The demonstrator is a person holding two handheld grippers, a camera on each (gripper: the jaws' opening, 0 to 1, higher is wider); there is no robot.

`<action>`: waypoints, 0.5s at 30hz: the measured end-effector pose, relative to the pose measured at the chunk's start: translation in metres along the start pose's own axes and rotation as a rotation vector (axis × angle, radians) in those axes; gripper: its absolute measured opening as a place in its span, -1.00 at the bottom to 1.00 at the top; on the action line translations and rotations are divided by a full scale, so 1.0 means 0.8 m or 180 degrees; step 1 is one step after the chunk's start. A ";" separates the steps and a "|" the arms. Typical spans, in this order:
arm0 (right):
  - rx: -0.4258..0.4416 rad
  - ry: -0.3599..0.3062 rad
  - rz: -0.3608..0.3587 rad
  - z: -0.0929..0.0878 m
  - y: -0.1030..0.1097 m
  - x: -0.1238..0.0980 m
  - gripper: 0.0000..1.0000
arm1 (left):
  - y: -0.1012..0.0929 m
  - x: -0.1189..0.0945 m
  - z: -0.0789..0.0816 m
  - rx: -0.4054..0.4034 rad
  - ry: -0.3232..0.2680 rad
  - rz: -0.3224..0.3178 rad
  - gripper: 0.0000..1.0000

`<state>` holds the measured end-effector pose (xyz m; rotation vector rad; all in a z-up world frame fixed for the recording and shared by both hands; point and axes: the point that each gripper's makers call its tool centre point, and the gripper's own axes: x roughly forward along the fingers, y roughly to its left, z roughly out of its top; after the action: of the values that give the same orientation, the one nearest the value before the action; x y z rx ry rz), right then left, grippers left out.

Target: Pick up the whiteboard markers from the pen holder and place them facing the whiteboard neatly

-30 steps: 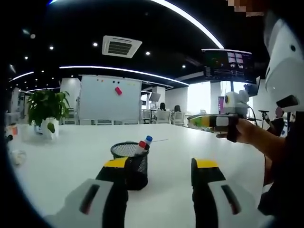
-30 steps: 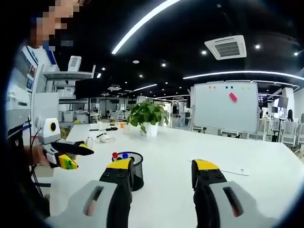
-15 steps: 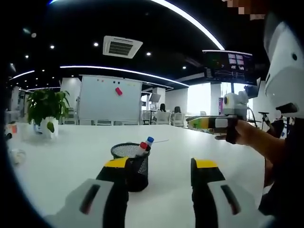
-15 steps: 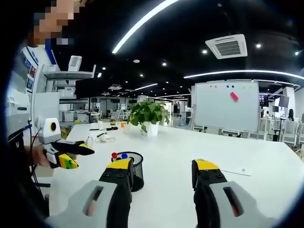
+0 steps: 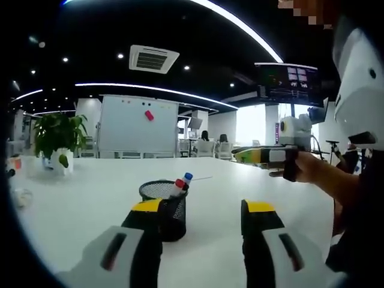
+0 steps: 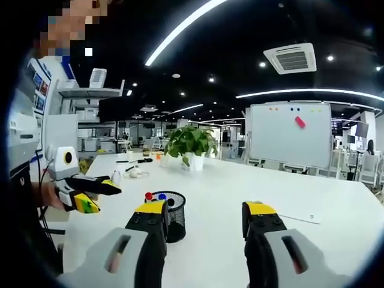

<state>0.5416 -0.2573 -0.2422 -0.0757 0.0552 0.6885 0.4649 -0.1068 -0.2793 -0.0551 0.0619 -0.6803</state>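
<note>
Both claws, left claw (image 5: 201, 240) and right claw (image 6: 205, 237), gape wide and hold nothing. They hover near the mesh pen holder (image 5: 164, 210) on the white tabletop (image 5: 78, 198). The red and blue markers (image 5: 181, 183) stand inside the pen holder; no writing is legible.

Pretty roomy here. The white table (image 5: 90, 192) is bare around the black mesh pen holder (image 5: 163, 209), which sits out in the middle with two markers (image 5: 180, 184) poking up from its rim, so it can be reached from any side. The left claw (image 5: 201, 211) has its jaws spread with the holder just ahead of its left jaw. The right claw (image 5: 255, 155) hangs over the table off to one side. The potted plant (image 6: 191, 143), some small clutter (image 6: 129, 172) and a paper sheet (image 6: 300, 217) lie well apart toward the edges.
</note>
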 end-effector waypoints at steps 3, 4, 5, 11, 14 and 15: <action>-0.0004 -0.0008 0.0021 0.002 0.002 0.002 0.04 | 0.001 -0.001 -0.002 -0.0012 0.0007 0.0006 0.05; -0.0004 -0.0006 0.0021 0.002 0.002 0.003 0.04 | 0.001 -0.001 -0.002 -0.0009 0.0013 0.0005 0.05; -0.0005 -0.0001 0.0018 0.001 0.002 0.003 0.04 | 0.000 -0.001 -0.003 -0.0007 0.0015 0.0001 0.05; -0.0007 0.0005 0.0035 0.001 0.004 0.007 0.04 | 0.001 -0.003 -0.002 -0.0019 -0.0006 0.0017 0.05; -0.0015 0.0020 0.0040 0.000 0.005 0.008 0.04 | 0.001 -0.004 -0.002 -0.0016 -0.0004 0.0016 0.05; -0.0010 0.0019 0.0043 0.000 0.005 0.009 0.04 | 0.001 -0.004 -0.002 -0.0019 -0.0003 0.0014 0.05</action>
<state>0.5441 -0.2496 -0.2428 -0.0803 0.0603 0.7019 0.4627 -0.1040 -0.2812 -0.0612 0.0631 -0.6756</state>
